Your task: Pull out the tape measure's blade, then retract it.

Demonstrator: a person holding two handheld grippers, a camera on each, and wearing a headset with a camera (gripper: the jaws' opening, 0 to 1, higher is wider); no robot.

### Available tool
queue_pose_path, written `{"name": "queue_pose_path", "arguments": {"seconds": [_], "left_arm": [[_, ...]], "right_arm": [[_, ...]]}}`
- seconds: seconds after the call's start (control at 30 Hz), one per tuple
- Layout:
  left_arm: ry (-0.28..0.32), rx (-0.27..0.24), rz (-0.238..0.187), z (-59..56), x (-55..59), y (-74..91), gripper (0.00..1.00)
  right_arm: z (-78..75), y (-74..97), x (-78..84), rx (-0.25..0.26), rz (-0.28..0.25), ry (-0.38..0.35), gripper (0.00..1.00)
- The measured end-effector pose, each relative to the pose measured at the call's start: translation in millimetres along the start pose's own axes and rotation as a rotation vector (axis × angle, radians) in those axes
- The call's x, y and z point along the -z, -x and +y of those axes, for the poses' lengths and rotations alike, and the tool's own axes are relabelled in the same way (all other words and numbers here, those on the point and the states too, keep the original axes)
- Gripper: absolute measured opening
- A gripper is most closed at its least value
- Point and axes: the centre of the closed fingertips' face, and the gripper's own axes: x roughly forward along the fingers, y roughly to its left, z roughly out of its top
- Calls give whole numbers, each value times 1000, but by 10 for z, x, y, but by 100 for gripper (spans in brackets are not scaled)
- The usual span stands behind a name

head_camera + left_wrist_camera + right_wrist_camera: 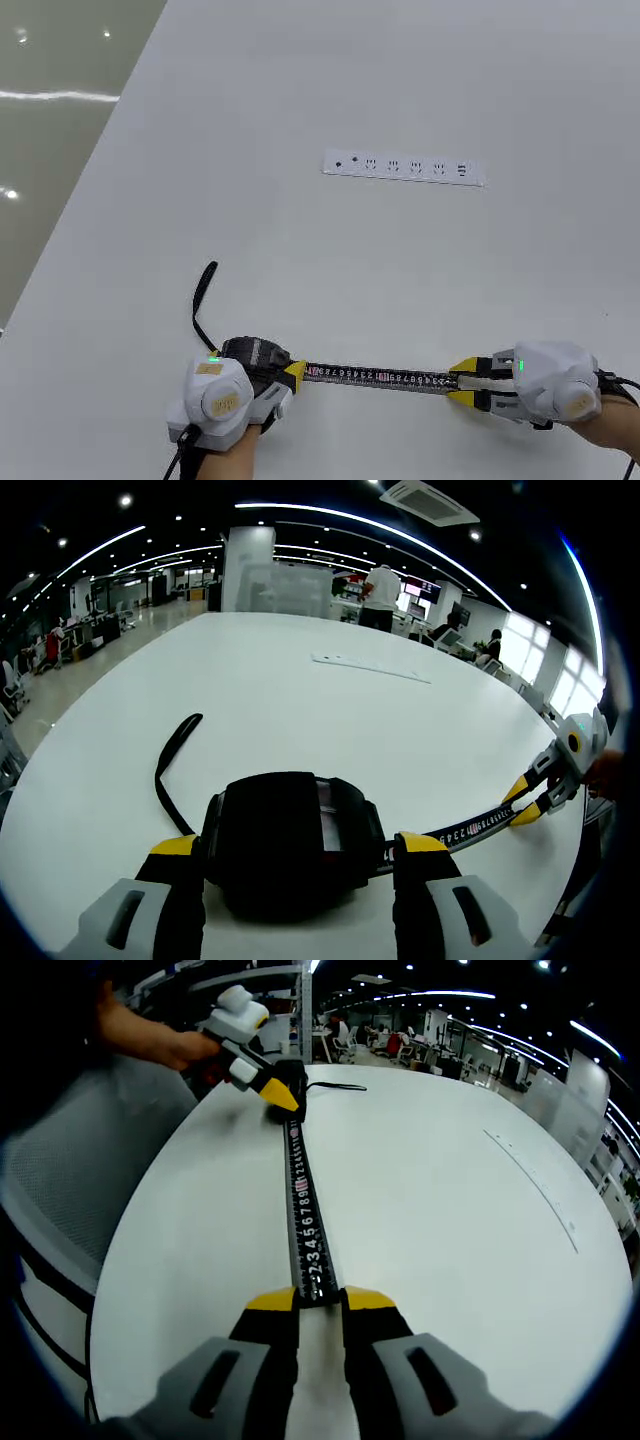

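Along the lower edge of the head view, the tape measure (256, 356) lies on the white worktop (300, 250) at lower left, its black strap (200, 300) curling up and away from it. The left hand-held gripper (300, 845) has its jaws spread wide and set against the two sides of the tape measure, so it pins it in place. From there the blade (380, 377) runs to the right, flat on the worktop, numbers up, to the right hand-held gripper (462, 382) at lower right. That gripper's jaws are drawn nearly together on the blade's end, as the right gripper view shows at bottom centre. A power strip (403, 167) lies well apart, towards the upper right of the head view. By my reading the first half of the task is under way or done: a fair length of blade is out and held taut between the two. How much more blade is inside cannot be told. The retraction is not yet done, and it calls for letting the end travel back to the tape measure under control.
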Motion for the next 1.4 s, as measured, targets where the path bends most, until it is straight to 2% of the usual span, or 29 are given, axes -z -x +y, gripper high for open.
{"name": "queue_pose_path", "arguments": {"seconds": [0.5, 1.0, 1.4], "left_arm": [[37, -17, 3, 38, -13, -21, 70], [36, -34, 19, 51, 4, -24, 68], [24, -42, 10, 60, 4, -19, 65]], "right_arm": [[26, -3, 5, -13, 17, 9, 12], [38, -7, 26, -19, 35, 20, 12], [47, 3, 11, -21, 37, 25, 11]]}}
